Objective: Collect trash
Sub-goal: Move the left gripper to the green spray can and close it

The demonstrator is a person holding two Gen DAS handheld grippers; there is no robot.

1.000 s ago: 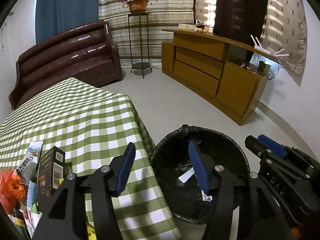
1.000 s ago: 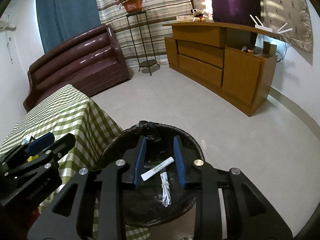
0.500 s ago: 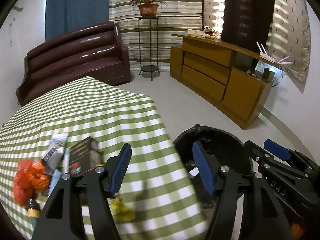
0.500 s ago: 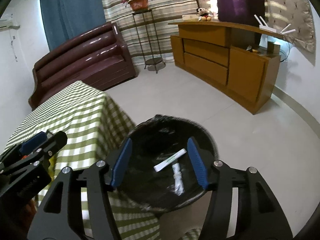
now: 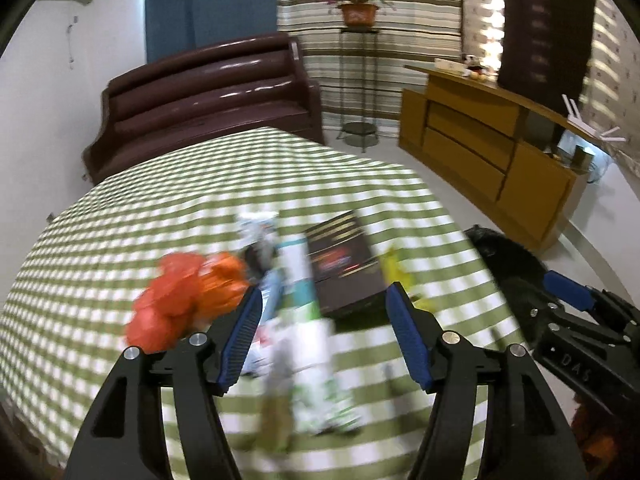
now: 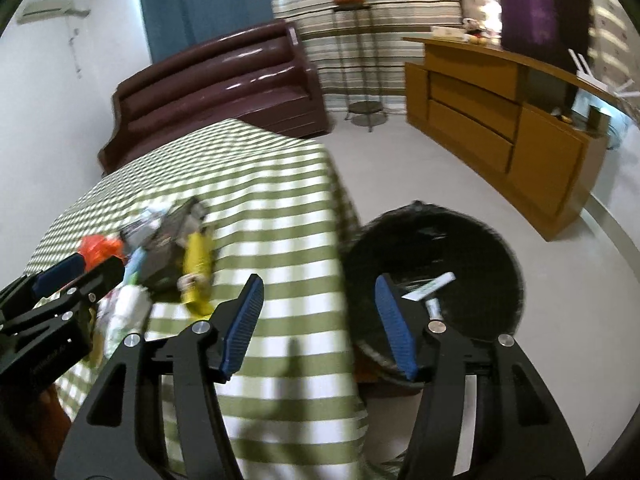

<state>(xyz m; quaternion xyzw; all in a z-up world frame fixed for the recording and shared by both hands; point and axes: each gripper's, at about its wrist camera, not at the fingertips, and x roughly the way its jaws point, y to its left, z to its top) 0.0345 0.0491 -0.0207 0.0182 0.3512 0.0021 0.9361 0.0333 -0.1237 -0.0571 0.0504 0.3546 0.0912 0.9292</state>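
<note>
A heap of trash lies on the green checked table: an orange plastic bag, a dark box, a yellow wrapper and blurred white and teal packets. My left gripper is open and empty just above the packets. My right gripper is open and empty over the table's edge, beside the black-lined bin, which holds a white strip. The yellow wrapper and the left gripper also show in the right wrist view.
A brown sofa stands behind the table. A wooden sideboard runs along the right wall, with a plant stand between them. The bin stands on pale floor right of the table.
Both grippers swung left from over the bin toward the table. The right gripper opened wider, leaving the white strip in the bin. The left gripper now hangs over the trash heap.
</note>
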